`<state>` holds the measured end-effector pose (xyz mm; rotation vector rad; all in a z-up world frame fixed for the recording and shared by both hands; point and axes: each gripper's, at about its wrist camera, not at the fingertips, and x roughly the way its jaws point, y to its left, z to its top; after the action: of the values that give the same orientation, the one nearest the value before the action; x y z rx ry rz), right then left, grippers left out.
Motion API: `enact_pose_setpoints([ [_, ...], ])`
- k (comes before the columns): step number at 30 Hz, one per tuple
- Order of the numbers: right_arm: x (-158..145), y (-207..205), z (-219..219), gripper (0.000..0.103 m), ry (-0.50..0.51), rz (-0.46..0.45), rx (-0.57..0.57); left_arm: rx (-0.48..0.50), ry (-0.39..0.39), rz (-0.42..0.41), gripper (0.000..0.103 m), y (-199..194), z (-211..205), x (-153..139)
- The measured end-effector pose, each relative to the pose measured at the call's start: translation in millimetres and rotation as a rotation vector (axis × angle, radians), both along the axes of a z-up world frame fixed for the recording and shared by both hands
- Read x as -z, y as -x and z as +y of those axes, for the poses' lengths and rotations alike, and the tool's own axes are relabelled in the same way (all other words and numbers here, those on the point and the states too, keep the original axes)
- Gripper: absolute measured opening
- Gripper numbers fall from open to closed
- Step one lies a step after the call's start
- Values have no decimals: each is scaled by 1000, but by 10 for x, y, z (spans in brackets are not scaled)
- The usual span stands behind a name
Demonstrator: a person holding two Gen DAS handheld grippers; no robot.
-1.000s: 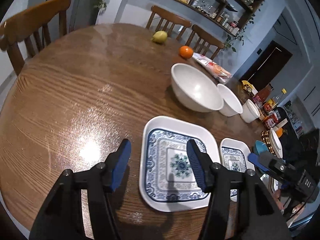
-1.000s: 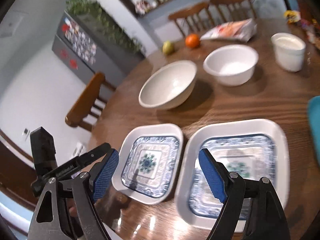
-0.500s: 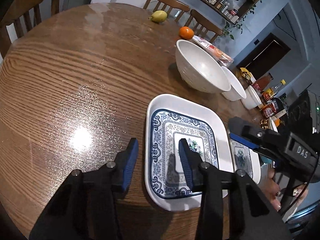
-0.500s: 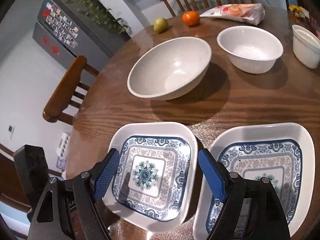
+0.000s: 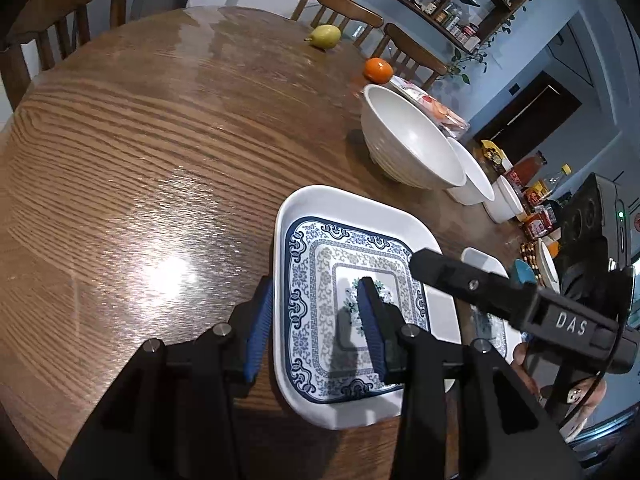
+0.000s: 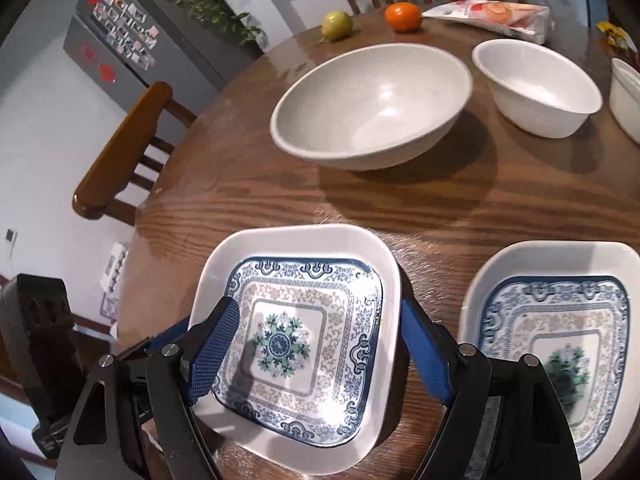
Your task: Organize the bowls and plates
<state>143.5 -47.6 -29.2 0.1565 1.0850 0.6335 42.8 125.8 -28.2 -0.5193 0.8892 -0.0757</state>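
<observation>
Large square blue-patterned plate (image 5: pixel 352 308) lies flat on the table (image 5: pixel 140 160), a matching plate (image 6: pixel 560 340) just beside it. Left hand-held gripper (image 5: pixel 316 316) straddles its left rim — jaws narrowed, grip unclear. Right hand-held gripper (image 6: pixel 316 356) spread wide around the same plate, not clamped. Step: pickup for stacking; next, clamp, lift level.

Your round wooden table (image 5: pixel 120 152) carries a pear (image 5: pixel 325 36) at twelve o'clock on its far edge, an orange (image 5: pixel 377 70) at one o'clock beside it, then a printed snack packet (image 6: pixel 496 14). Wooden chairs (image 6: pixel 120 160) ring the table; condiment bottles (image 5: pixel 528 172) crowd three o'clock.
</observation>
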Motion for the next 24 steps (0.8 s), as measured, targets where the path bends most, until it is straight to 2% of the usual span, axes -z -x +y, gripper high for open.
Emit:
enact_pose_setpoints([
  [4,59,37,75,83,23,-8,-13,-9,-15,-1,40,30,6,-8],
  [6,59,48,59,83,12,-12,0,-9,-16,0,45,46,1,-16],
  [9,50,62,16,83,-19,-5,5,-19,-27,-5,45,88,-19,-69],
  [13,-73,140,-51,83,-49,-52,15,-18,-58,-48,45,140,-102,-200],
  [24,-442,318,-470,83,-103,-170,127,64,-71,-152,46,145,-513,-537],
])
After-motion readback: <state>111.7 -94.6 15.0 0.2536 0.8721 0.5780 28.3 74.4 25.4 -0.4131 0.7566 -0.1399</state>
